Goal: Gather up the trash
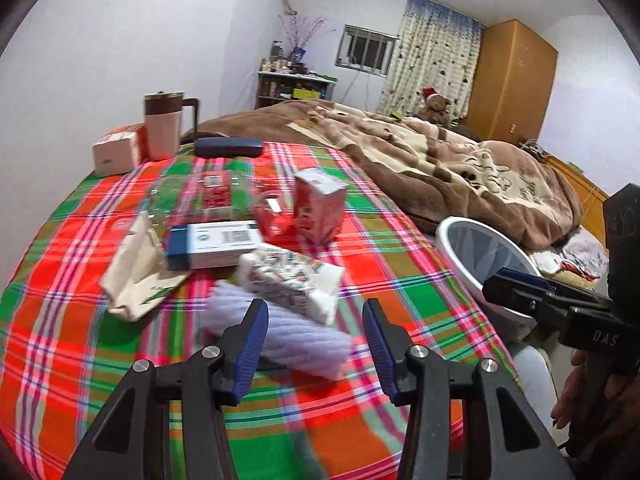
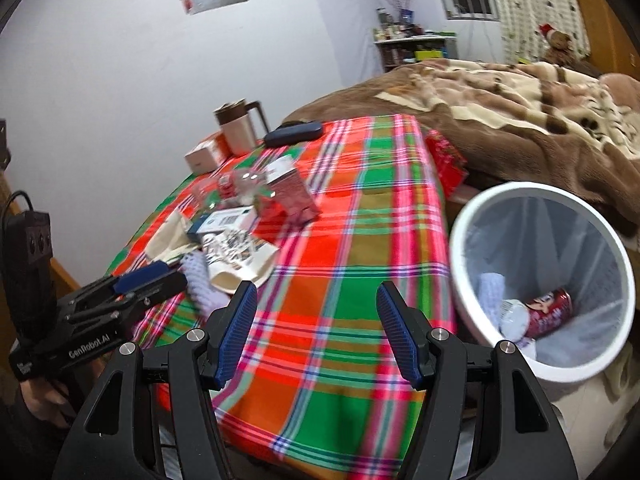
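A lavender ribbed foam sleeve (image 1: 288, 332) lies on the plaid tablecloth (image 1: 80, 340), just past my left gripper (image 1: 316, 320). Its blue pads stand apart and do not press on the sleeve. Beyond it lie a printed tissue pack (image 1: 288, 280), a white-and-blue box (image 1: 216, 244), a red carton (image 1: 318, 208) and a cream paper bag (image 1: 136, 268). My right gripper (image 2: 316, 316) is open over bare cloth with nothing between its fingers. The white bin (image 2: 516, 190) to its right holds a red can (image 2: 550, 312) and pale scraps.
A pink mug (image 1: 164, 124), a dark blue case (image 1: 228, 147) and a tissue box (image 1: 116, 152) stand at the table's far edge by the wall. A bed with a brown blanket (image 1: 440, 160) runs along the right, behind the bin (image 1: 444, 232).
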Demonstrator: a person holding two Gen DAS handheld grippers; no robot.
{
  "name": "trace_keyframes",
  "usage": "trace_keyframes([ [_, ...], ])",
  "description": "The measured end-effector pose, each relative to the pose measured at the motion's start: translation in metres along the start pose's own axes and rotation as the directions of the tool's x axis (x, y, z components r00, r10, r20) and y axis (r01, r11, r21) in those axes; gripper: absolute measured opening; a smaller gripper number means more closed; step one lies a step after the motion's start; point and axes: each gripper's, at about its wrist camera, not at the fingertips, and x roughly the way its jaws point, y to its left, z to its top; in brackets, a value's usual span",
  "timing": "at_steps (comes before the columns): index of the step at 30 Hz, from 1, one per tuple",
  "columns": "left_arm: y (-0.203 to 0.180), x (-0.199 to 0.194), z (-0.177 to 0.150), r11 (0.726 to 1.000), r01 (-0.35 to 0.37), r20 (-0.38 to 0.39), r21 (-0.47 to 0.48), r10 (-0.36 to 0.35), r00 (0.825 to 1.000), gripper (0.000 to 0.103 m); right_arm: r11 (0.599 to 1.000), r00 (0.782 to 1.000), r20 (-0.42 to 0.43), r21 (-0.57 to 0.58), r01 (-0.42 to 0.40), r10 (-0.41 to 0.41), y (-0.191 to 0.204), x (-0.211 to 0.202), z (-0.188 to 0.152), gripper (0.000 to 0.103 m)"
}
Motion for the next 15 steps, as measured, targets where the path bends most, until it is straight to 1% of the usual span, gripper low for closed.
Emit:
trace_keyframes([
  [6,0.026,-0.006,0.0,0.998,-0.045,0.007,-0.033,0.045,0.999,0.049,0.999,0.999,-0.039,-0.034,-0.037,0.035,0.014,0.013,0.004,0.064],
  [12,0.052,-0.011,0.004,0.994,-0.088,0.011,-0.071,0.089,0.996,0.049,0.997,0.997,-0.066,-0.052,-0.049,0.045,0.024,0.026,0.011,0.064],
  [15,0.065,-0.014,0.008,0.989,-0.125,0.023,-0.083,0.127,0.992,0.049,0.997,0.996,-0.076,-0.059,-0.056,0.051,0.028,0.034,0.015,0.064],
])
